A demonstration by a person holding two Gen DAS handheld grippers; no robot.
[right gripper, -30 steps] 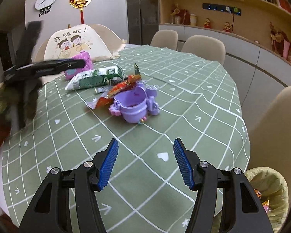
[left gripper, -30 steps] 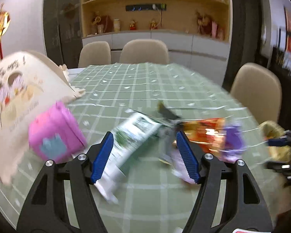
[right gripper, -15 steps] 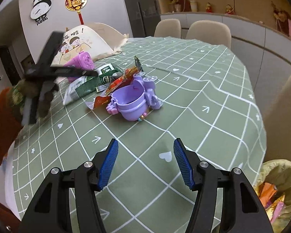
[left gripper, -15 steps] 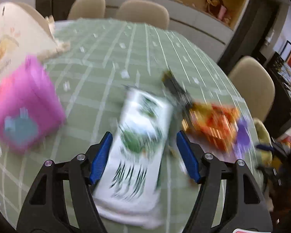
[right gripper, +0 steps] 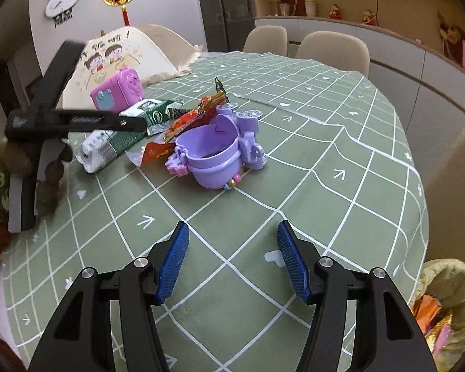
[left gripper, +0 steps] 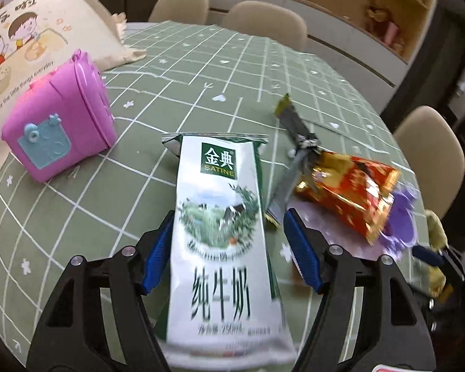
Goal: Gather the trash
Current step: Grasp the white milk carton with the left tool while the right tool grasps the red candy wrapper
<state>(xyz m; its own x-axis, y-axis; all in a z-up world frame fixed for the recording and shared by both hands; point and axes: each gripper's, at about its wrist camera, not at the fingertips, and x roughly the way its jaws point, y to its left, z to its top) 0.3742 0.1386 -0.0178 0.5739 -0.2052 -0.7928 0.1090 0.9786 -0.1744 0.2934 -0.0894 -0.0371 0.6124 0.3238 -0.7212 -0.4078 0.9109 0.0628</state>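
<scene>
On a round table under a green grid-patterned tablecloth [right gripper: 325, 161], beige chairs [right gripper: 331, 48] ring the far edge before a long shelved cabinet. The left gripper [left gripper: 226, 248] stands wide, straddling a white-and-green milk pouch [left gripper: 223, 226] without visibly pressing it. A red snack wrapper [left gripper: 347, 192], purple toy bucket [right gripper: 214, 155] and pink toy case [left gripper: 62, 121] lie nearby. The right gripper [right gripper: 232, 260] hangs wide and empty; a lined trash bin [right gripper: 446, 307] sits beside the table.
</scene>
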